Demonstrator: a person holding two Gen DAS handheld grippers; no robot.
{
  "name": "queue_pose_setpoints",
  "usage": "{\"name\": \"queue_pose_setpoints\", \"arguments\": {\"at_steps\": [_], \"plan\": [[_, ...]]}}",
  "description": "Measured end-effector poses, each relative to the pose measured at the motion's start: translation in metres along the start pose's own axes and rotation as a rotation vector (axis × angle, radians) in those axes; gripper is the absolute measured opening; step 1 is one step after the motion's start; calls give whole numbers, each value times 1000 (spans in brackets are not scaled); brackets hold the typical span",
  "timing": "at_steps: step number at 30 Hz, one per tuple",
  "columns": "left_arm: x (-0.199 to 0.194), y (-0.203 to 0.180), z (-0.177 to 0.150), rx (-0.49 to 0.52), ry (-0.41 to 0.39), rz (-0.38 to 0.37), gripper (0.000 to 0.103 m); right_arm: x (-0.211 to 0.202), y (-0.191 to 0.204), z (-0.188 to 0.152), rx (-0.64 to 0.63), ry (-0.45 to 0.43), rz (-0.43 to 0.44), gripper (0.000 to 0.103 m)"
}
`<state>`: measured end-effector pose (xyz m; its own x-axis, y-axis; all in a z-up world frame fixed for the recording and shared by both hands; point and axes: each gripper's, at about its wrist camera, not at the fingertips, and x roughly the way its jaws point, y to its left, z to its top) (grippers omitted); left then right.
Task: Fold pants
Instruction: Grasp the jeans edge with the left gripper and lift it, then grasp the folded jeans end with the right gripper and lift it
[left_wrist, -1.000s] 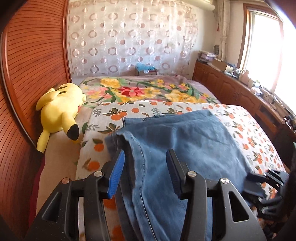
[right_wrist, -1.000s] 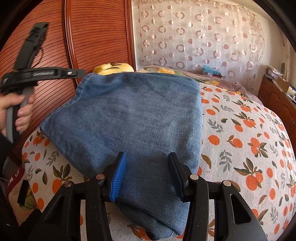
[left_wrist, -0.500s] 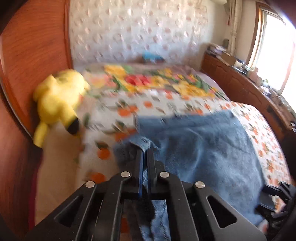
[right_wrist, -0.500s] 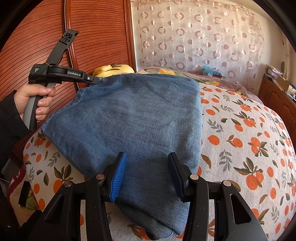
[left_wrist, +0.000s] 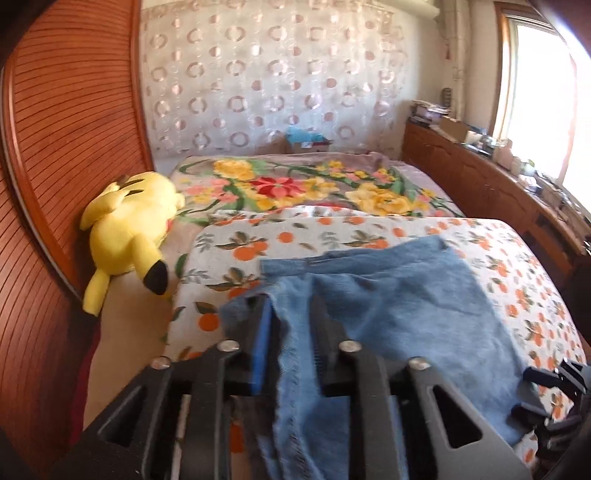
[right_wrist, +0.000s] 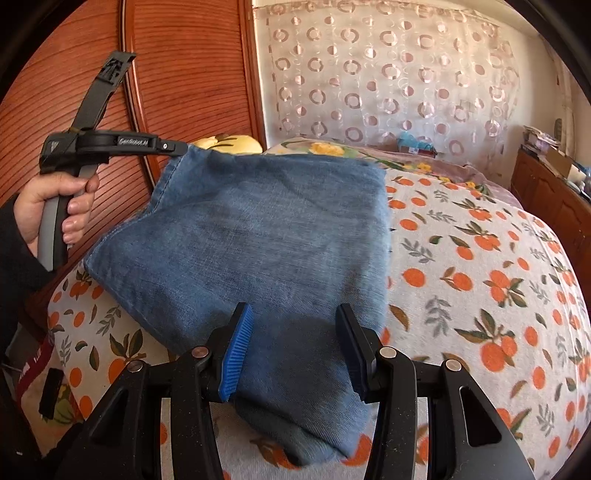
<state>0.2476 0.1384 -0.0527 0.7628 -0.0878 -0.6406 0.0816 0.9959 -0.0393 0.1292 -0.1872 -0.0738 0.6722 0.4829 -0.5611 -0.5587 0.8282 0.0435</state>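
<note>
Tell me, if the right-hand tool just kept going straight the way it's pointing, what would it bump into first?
Most likely the folded blue denim pants. The right tool points down at them with its jaws apart, and the cloth fills the gap just ahead of it. Depth is hard to judge; it may already be very near.

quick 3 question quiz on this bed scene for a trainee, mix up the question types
1. True or false: the folded blue denim pants lie on the orange-fruit-print bedspread.
2. The yellow plush toy lies: A) beside the ribbed reddish wooden panel; B) on top of the pants; C) on the window sill.
3. Fill in: the sheer curtain behind the bed is patterned with ___.

Key: 1 true; 2 A; 3 rings.
</note>
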Motion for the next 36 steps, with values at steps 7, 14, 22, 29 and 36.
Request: {"name": "queue_pose_setpoints", "arguments": {"at_steps": [7,14,22,29,36], "plan": [[-11,-49,7,87,-6,-104,47,-26,-24,-13,83,-3,-47,48],[14,-119,20,322,85,-185,47,-30,-29,-21,127,19,-39,48],[67,-168,35,499,221,-244,47,-25,-30,-19,183,42,-48,48],[107,-196,50,536,310,-272,47,-18,-28,-17,193,62,-57,45],[141,-200,46,471,389,-255,49,-9,-29,-20,190,78,-39,45]]}}
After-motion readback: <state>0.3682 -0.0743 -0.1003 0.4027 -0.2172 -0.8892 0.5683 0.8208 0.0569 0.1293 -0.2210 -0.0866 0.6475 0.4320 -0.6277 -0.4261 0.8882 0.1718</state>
